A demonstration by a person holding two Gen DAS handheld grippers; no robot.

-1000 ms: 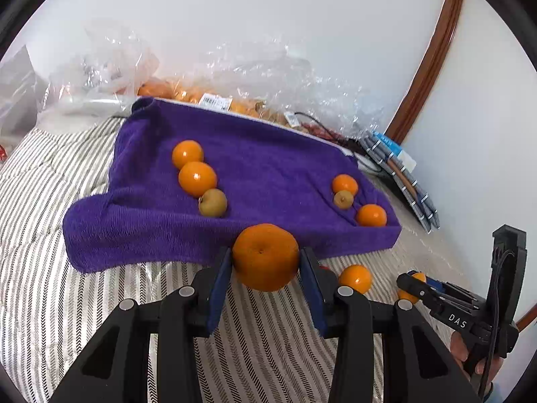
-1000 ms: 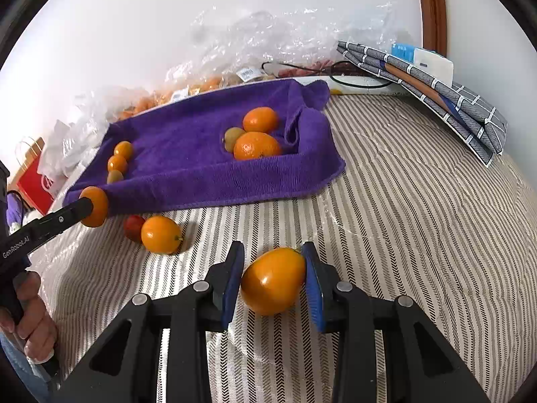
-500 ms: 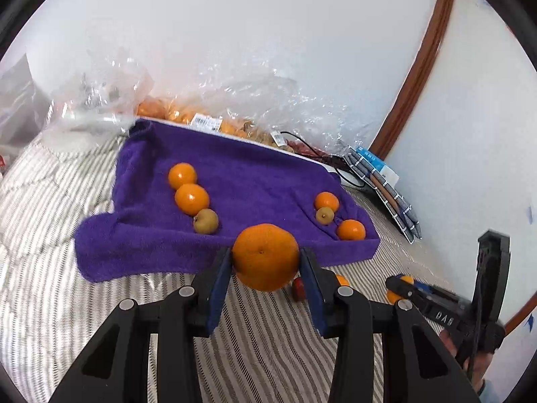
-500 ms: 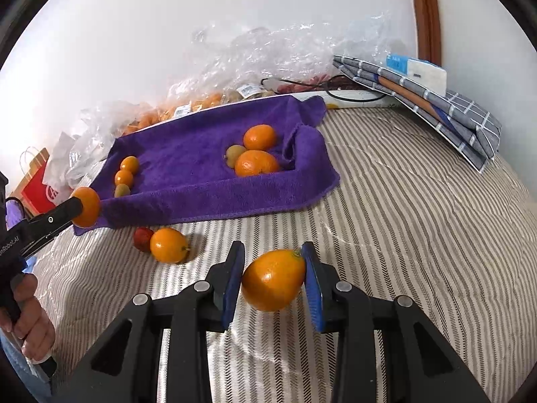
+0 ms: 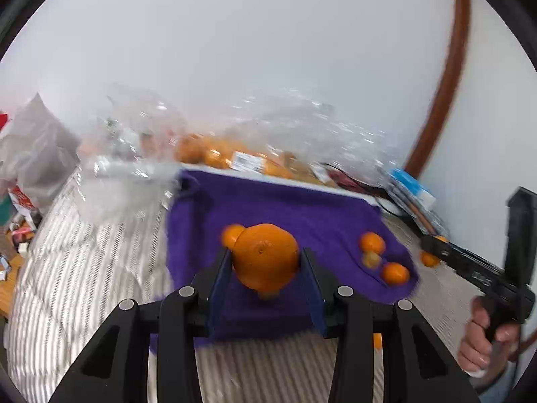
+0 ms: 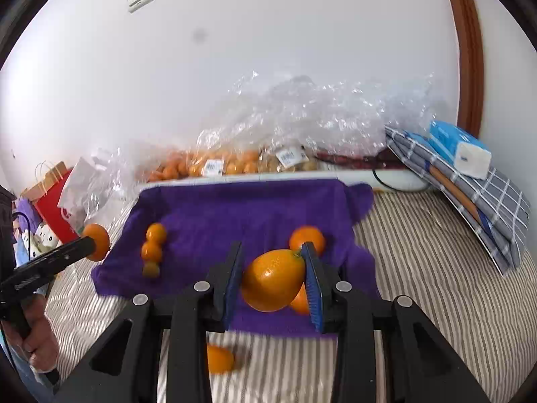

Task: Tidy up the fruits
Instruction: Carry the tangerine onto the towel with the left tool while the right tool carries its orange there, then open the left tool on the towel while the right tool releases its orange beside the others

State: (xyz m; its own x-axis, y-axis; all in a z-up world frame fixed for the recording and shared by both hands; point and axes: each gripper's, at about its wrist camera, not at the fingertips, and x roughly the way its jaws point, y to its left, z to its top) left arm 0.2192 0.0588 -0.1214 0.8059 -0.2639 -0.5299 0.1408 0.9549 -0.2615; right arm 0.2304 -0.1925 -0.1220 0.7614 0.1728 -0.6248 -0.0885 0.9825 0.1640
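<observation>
A person holds a gripper in each hand over a bed with a striped cover, where a purple towel is spread as the sorting place for fruit. The left gripper is clamped on a round mandarin, its blue pads pressed to the fruit's sides so it cannot roll, held above the towel's near left part. Just behind it lies a short row of fruit, likely the group it is meant to join. The right gripper is clamped on an oval orange fruit, poised over the towel's right side beside another small cluster of fruit. One loose orange lies on the striped bedcover near the towel's front edge, apparently not yet sorted. Clear plastic bags with more fruit sit against the wall behind.
</observation>
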